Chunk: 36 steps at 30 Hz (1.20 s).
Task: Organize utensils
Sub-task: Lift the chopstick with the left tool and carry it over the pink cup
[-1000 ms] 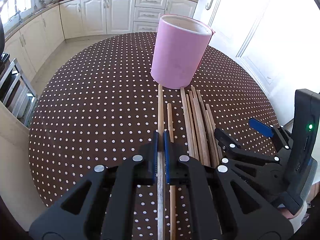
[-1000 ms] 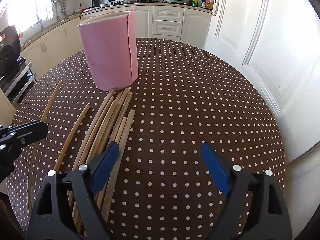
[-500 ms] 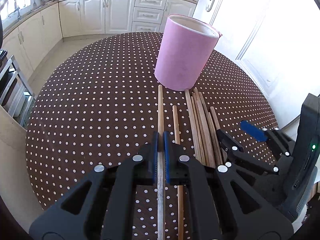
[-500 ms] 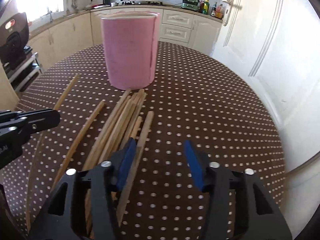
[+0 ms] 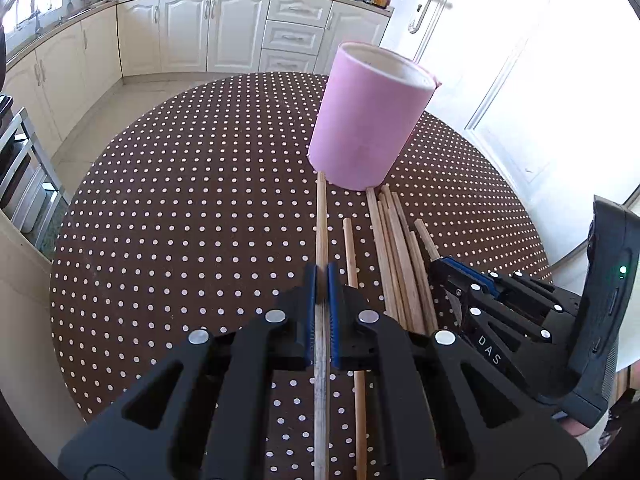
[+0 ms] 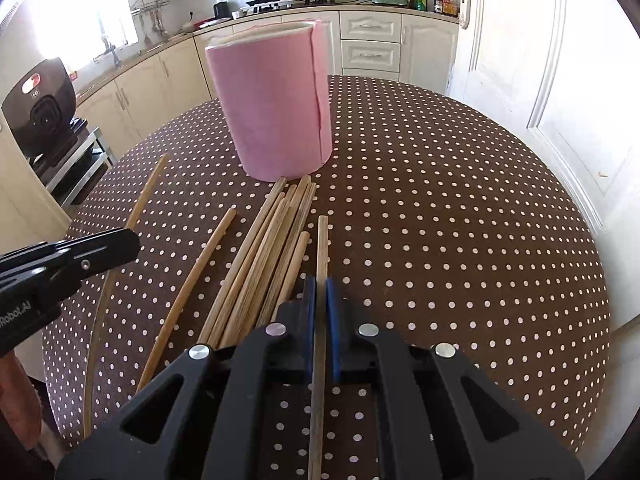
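A pink cylinder holder (image 5: 370, 118) stands upright on the round polka-dot table (image 5: 192, 208); it also shows in the right wrist view (image 6: 280, 104). My left gripper (image 5: 321, 276) is shut on a long wooden chopstick (image 5: 321, 220) that points at the holder's base. My right gripper (image 6: 320, 286) is shut on another chopstick (image 6: 322, 244), at the right edge of a pile of several chopsticks (image 6: 268, 256). The pile shows in the left wrist view (image 5: 400, 256) too. A single chopstick (image 5: 351, 248) lies between the held one and the pile.
The table's edge (image 6: 600, 280) curves close on the right, near a white door (image 6: 560, 80). Kitchen cabinets (image 5: 192, 28) line the back wall. A black appliance (image 6: 40, 108) on a rack stands off the table's left side.
My right gripper has closed from wide open onto a chopstick at the pile's right edge. My left gripper stays shut on its chopstick and has lifted slightly back.
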Each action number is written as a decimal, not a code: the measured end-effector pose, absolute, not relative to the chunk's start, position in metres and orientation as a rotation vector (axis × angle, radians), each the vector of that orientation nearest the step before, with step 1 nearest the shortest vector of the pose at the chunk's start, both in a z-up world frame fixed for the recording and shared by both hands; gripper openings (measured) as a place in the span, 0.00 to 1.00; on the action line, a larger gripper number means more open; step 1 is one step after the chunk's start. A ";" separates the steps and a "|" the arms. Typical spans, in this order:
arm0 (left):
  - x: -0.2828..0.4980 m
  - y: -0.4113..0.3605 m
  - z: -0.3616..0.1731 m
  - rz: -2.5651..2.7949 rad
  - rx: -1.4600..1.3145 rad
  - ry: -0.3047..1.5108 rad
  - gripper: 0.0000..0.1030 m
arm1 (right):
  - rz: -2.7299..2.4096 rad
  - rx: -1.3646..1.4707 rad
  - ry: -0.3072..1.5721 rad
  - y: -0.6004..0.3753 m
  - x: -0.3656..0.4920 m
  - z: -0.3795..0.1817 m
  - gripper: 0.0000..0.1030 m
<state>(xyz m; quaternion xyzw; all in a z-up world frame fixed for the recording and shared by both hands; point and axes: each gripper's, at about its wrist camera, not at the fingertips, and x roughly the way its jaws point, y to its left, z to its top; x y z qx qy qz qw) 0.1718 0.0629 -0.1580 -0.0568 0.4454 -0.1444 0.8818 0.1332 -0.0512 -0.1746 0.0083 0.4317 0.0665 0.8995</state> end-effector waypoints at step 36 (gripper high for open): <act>0.122 0.044 -0.067 -0.298 -0.086 0.711 0.06 | 0.220 0.133 0.559 -0.086 0.090 -0.077 0.04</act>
